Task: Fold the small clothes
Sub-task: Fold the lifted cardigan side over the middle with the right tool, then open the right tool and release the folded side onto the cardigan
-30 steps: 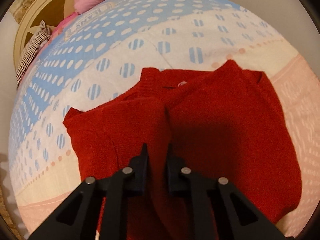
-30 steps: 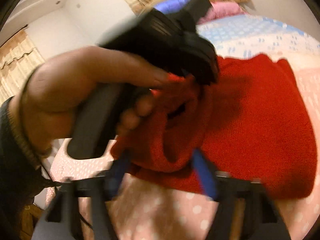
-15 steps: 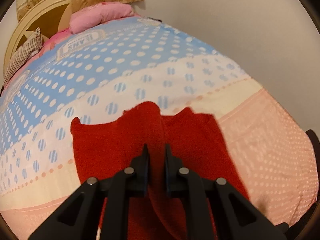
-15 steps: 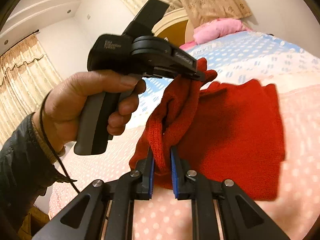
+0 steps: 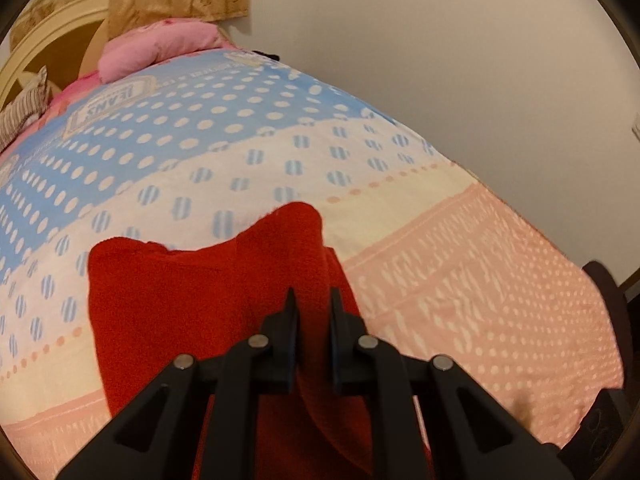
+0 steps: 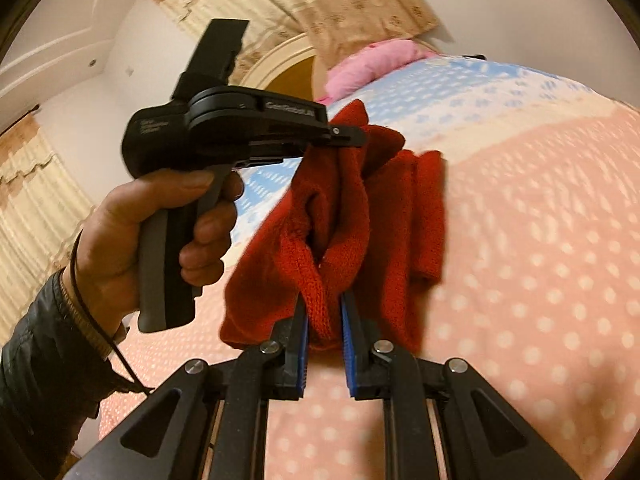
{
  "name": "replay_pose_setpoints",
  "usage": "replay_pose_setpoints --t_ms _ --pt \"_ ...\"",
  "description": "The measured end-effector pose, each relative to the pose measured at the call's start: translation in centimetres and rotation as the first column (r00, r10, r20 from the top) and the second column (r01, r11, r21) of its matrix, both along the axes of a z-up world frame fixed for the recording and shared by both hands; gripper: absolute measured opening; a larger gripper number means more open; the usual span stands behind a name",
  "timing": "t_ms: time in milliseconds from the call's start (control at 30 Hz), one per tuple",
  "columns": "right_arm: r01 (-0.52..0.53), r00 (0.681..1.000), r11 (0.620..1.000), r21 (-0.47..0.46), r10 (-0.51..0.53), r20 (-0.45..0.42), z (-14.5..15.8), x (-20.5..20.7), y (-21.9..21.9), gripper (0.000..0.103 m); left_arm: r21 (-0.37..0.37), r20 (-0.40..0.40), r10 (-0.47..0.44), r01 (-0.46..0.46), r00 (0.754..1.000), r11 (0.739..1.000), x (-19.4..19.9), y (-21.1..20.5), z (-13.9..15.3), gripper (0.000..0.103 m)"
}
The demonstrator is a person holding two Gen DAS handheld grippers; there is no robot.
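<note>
A red knitted sweater [image 5: 168, 300] hangs between both grippers above a dotted bedspread [image 5: 460, 280]. My left gripper [image 5: 311, 300] is shut on a bunched fold of it, and the cloth rises in a peak beyond the fingertips. In the right wrist view my right gripper [image 6: 323, 304] is shut on another fold of the red sweater [image 6: 352, 216], pinched between its blue pads [image 6: 347, 332]. The left gripper [image 6: 348, 136], held by a person's hand [image 6: 132, 232], grips the sweater's upper edge higher up. The sweater's far part trails down to the bed.
The bed's cover runs from pink dots near me to blue and white dots farther off. A pink pillow [image 5: 160, 46] and a curved cream headboard [image 5: 48, 44] lie at the far end. A plain wall [image 5: 440, 60] borders the bed's right side. A dark sleeve [image 6: 36, 368] is at lower left.
The right gripper's jaws went from wide apart to shut on the sweater's fold. Both grippers lifted the sweater off the bed and carried it; less of it now lies flat.
</note>
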State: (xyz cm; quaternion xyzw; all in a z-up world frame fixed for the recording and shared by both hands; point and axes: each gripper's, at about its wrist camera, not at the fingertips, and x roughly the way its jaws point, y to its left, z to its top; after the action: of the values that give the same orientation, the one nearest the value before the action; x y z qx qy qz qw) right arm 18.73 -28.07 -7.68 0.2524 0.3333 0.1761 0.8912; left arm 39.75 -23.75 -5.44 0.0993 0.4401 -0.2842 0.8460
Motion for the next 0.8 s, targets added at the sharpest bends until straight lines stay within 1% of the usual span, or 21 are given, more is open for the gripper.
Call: replay_pose_setpoints --t_ms 33,67,100,167,200,233,267,300,333,367,400,433,500,533,600,667,700,733,767,800 --pt "0.009 1.0 1.0 0.007 -0.009 -0.017 -0.3 0.2 -0.6 0.014 0.015 0.018 0.004 -0.005 1.0 1.0 -0.3 -0.2 -0.1 0.019" --pt "0.022 0.999 1.0 0.007 -0.022 -0.031 -0.4 0.5 -1.0 0.014 0.018 0.03 0.008 -0.008 1.0 1.0 -0.7 -0.1 0.0 0.021" --pt "0.037 0.998 0.999 0.016 -0.037 -0.046 -0.8 0.4 -1.4 0.014 0.007 0.038 0.002 -0.002 0.999 1.0 -1.1 0.2 0.3 0.026" --pt "0.045 0.998 0.998 0.034 -0.044 -0.053 -0.9 0.3 -1.9 0.015 -0.05 0.07 -0.013 0.016 0.997 0.999 -2.6 1.6 1.5 0.037" --pt "0.044 0.998 0.999 0.028 -0.043 -0.053 -0.8 0.0 -1.9 0.015 -0.057 0.103 -0.006 0.012 0.995 0.998 -3.4 2.5 2.0 0.053" --pt "0.042 0.998 0.999 0.026 -0.04 -0.054 -0.8 0.1 -2.0 0.017 -0.061 0.137 0.0 0.008 0.991 0.998 -4.2 3.3 2.4 0.067" --pt "0.043 0.997 0.999 0.031 -0.041 -0.057 -0.9 0.0 -2.1 0.02 -0.061 0.172 0.007 0.003 0.985 0.998 -5.1 4.2 2.6 0.071" --pt "0.057 0.996 0.998 0.029 -0.055 -0.065 -0.8 -0.4 -2.3 0.026 -0.049 0.212 0.021 -0.011 0.977 0.999 -5.9 5.2 2.7 0.074" --pt "0.077 0.995 0.997 0.018 -0.076 -0.07 -0.8 -0.3 -2.7 0.046 -0.017 0.254 0.048 -0.045 0.966 0.999 -6.7 6.5 2.6 0.074" --pt "0.104 0.992 0.995 0.007 -0.103 -0.067 -0.8 -0.5 -3.0 0.068 -0.001 0.272 0.064 -0.066 0.96 0.998 -7.2 7.5 2.4 0.074" --pt "0.134 0.99 0.991 0.001 -0.134 -0.052 -0.4 -1.0 -3.4 0.071 0.003 0.29 0.084 -0.089 0.953 0.996 -7.9 8.8 2.1 0.074" --pt "0.158 0.987 0.987 -0.013 -0.158 -0.02 0.2 -1.4 -3.6 0.071 -0.002 0.301 0.11 -0.114 0.947 0.993 -8.3 10.0 1.7 0.074" --pt "0.16 0.986 0.985 -0.068 -0.156 0.05 2.3 -1.7 -3.1 0.071 -0.014 0.294 0.159 -0.162 0.942 0.987 -8.9 12.0 0.9 0.075" --pt "0.145 0.988 0.987 -0.074 -0.139 0.073 3.0 -1.5 -2.7 0.071 -0.032 0.271 0.181 -0.179 0.945 0.983 -8.9 12.7 0.4 0.08" --pt "0.07 0.991 0.995 -0.066 -0.062 0.116 4.7 -0.3 -1.4 0.071 -0.045 0.214 0.217 -0.212 0.952 0.976 -8.5 13.5 -0.9 0.081" --pt "-0.024 0.99 0.999 -0.032 0.028 0.139 5.8 1.3 0.2 0.071 -0.037 0.172 0.225 -0.222 0.959 0.974 -8.3 13.6 -2.5 0.081" --pt "-0.07 0.988 0.997 -0.025 0.073 0.135 5.9 2.6 1.1 0.071 -0.019 0.158 0.225 -0.225 0.961 0.974 -8.3 13.4 -3.5 0.081" --pt "-0.093 0.99 0.995 -0.029 0.095 0.108 5.6 3.7 1.6 0.071 -0.01 0.151 0.237 -0.238 0.96 0.971 -8.3 13.5 -4.3 0.082" --pt "-0.099 0.993 0.994 -0.035 0.101 0.062 5.0 5.0 1.9 0.071 -0.034 0.143 0.246 -0.244 0.959 0.969 -8.5 13.7 -4.7 0.082" --pt "-0.077 0.997 0.996 -0.048 0.077 -0.007 3.7 6.4 1.8 0.071 -0.068 0.126 0.256 -0.25 0.958 0.966 -8.5 14.1 -5.0 0.085"
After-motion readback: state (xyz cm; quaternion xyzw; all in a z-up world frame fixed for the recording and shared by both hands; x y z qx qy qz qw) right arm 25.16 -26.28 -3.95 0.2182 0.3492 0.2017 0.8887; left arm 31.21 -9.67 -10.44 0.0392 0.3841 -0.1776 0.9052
